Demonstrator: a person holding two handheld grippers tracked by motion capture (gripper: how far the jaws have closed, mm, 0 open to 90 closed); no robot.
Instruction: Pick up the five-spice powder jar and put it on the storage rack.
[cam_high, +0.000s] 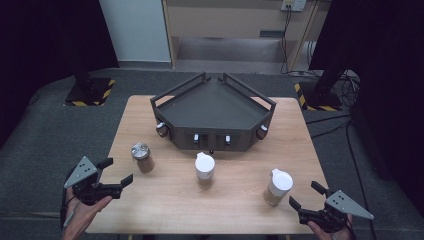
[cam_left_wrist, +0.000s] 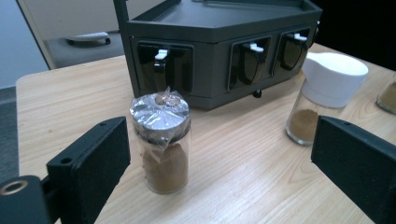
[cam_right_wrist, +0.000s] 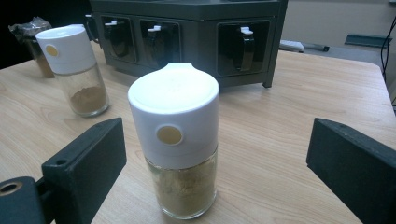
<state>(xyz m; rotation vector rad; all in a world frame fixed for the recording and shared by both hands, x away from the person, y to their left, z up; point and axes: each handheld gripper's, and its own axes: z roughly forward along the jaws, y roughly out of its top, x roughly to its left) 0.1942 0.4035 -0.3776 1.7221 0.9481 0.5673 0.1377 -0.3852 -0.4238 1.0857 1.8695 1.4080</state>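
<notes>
Three spice jars stand on the wooden table (cam_high: 235, 210) in front of a dark grey angular rack (cam_high: 212, 112). A silver-capped jar wrapped in clear film (cam_high: 142, 157) (cam_left_wrist: 161, 144) stands at the left, just ahead of my open left gripper (cam_high: 116, 173) (cam_left_wrist: 219, 163). A white-lidded jar (cam_high: 204, 169) (cam_left_wrist: 322, 95) (cam_right_wrist: 77, 70) is in the middle. Another white-lidded jar of yellowish powder (cam_high: 277, 187) (cam_right_wrist: 180, 140) stands upright at the right, close in front of my open right gripper (cam_high: 306, 196) (cam_right_wrist: 215, 168). Nothing is held in either one.
The rack's front faces carry several slots with small white-tipped clips (cam_left_wrist: 161, 65) (cam_right_wrist: 245, 44). Its top is a flat tray with low rails. A dark floor surrounds the table, with stand bases marked in yellow-black tape (cam_high: 90, 92) and cables (cam_high: 345, 85) behind.
</notes>
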